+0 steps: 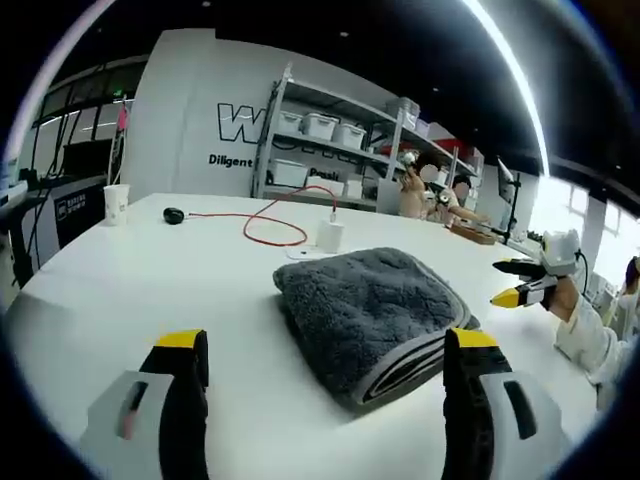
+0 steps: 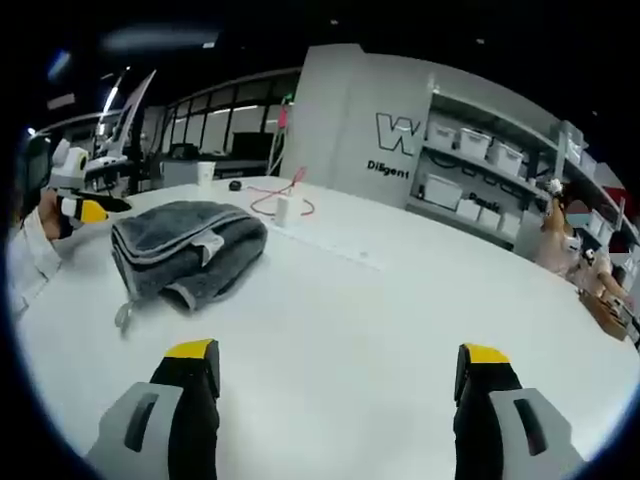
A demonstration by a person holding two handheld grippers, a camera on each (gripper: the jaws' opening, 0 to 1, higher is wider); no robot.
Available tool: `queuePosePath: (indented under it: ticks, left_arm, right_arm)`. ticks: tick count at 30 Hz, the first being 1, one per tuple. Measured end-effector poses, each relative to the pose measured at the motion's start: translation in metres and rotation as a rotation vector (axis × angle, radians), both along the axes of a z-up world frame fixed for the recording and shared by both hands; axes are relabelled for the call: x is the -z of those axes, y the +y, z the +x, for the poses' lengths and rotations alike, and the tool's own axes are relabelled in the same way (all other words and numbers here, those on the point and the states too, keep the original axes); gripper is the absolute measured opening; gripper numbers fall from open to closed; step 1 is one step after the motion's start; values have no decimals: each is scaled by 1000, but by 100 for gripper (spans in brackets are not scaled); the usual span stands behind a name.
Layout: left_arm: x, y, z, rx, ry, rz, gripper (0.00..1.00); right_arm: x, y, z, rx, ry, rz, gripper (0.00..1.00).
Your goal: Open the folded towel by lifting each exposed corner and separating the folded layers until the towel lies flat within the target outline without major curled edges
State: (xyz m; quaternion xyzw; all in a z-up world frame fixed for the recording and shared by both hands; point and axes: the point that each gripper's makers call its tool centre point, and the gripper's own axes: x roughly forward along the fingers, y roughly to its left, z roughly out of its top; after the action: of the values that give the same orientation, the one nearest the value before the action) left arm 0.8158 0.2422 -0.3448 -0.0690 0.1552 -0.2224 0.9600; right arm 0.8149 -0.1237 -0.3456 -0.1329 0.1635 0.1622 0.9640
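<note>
A grey plush towel (image 1: 370, 315) lies folded in several layers on the white table (image 1: 150, 290), its stacked edges facing me. In the left gripper view my left gripper (image 1: 328, 345) is open, low over the table, with the towel's near corner between its jaws but untouched. My right gripper (image 1: 515, 282), yellow-tipped and held in a hand, hovers open just right of the towel. In the right gripper view the towel (image 2: 185, 250) sits far left with a small tag and a hanging loop. The right gripper (image 2: 340, 352) is open over bare table. The left gripper (image 2: 90, 208) is beside the towel's far side.
A white charger (image 1: 330, 236) with a red cable, a small black object (image 1: 173, 215) and a paper cup (image 1: 116, 203) stand behind the towel. Shelves with white bins (image 1: 320, 125) line the wall. People sit at another table (image 1: 430, 195). The table's edge curves at the right (image 2: 600, 340).
</note>
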Motion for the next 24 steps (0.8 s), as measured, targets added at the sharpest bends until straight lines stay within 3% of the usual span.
queuePosePath:
  ticks: [24]
  left_arm:
    - [0,-2,-1,10,4,-1,96]
  right_arm:
    - [8,0,0,0,31,-6,98]
